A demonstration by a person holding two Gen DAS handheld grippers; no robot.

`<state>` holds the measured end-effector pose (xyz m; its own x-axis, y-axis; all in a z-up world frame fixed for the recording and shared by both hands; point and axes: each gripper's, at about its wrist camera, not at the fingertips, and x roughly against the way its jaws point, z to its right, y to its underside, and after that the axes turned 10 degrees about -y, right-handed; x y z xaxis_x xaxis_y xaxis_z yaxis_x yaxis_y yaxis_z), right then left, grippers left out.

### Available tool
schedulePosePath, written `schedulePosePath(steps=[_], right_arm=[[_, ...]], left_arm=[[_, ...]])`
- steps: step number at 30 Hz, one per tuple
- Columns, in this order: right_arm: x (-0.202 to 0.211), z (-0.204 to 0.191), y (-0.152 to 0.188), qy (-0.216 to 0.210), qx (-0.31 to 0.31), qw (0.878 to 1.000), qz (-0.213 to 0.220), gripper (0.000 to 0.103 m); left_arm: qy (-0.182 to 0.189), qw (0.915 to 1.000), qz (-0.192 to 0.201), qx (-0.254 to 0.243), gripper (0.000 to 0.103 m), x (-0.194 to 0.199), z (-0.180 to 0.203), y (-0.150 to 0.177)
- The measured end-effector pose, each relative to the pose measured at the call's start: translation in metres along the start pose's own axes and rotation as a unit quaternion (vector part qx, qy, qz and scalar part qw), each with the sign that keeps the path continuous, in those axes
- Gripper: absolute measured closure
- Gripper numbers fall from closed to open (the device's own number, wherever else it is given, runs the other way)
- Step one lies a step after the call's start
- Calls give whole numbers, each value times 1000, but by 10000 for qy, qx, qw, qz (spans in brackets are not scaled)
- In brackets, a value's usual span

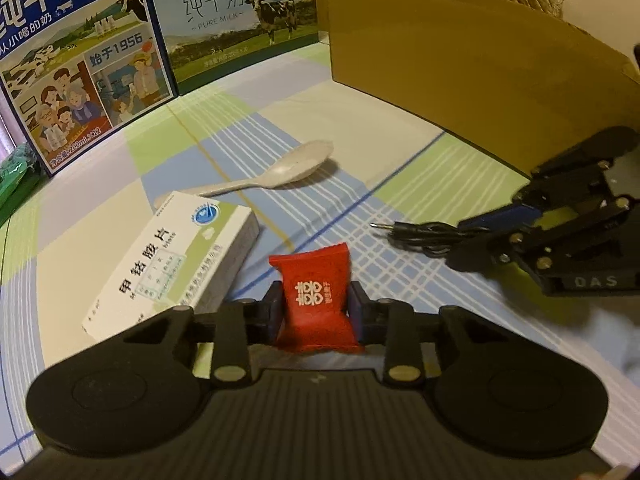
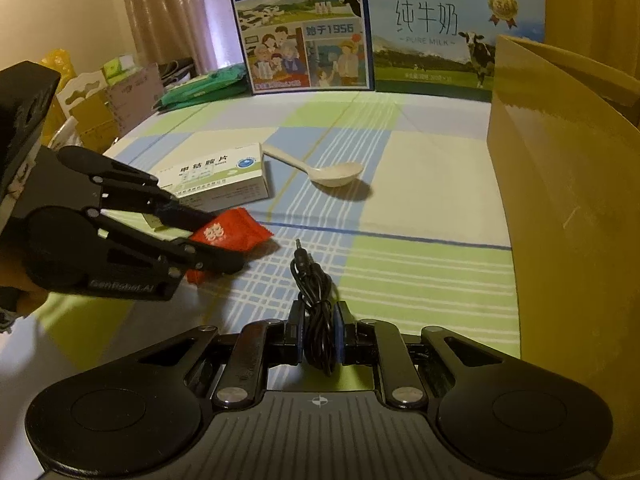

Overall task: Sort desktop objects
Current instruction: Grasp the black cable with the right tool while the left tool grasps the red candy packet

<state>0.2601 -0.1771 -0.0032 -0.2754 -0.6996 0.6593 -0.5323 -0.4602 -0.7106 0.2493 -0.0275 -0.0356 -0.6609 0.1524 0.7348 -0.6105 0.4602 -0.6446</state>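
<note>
My left gripper [image 1: 317, 306] is shut on a red candy packet [image 1: 316, 296], held just above the checked cloth; the right wrist view shows the same packet [image 2: 230, 234] between the left gripper's [image 2: 214, 240] black fingers. My right gripper [image 2: 318, 328] is shut on a coiled black audio cable [image 2: 314, 280], its plug pointing forward. From the left wrist, the right gripper [image 1: 472, 240] and the cable [image 1: 416, 232] appear at the right. A white medicine box [image 1: 176, 264] [image 2: 218, 176] lies left of the packet. A beige spoon [image 1: 280, 170] [image 2: 320, 170] lies beyond it.
A tall cardboard box [image 1: 460, 64] [image 2: 560, 200] stands at the right. Two milk cartons [image 1: 80, 60] [image 2: 304, 28] stand along the back. Green packs [image 2: 204, 88] lie at the far left, with boxes and clutter past the table's left edge.
</note>
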Motion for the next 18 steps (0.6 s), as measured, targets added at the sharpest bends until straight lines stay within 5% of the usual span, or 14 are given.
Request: schedulePosePath(steps=[9,18], right_arm=[[7,-10,8,67,-102,9999,-74,92],[71,-42,57,112,-487,9986,-153,92]], left_arm=[[-1,9989,-350,314,77,34,28,17],[-103,9965,-494,672,77,93,60,54]])
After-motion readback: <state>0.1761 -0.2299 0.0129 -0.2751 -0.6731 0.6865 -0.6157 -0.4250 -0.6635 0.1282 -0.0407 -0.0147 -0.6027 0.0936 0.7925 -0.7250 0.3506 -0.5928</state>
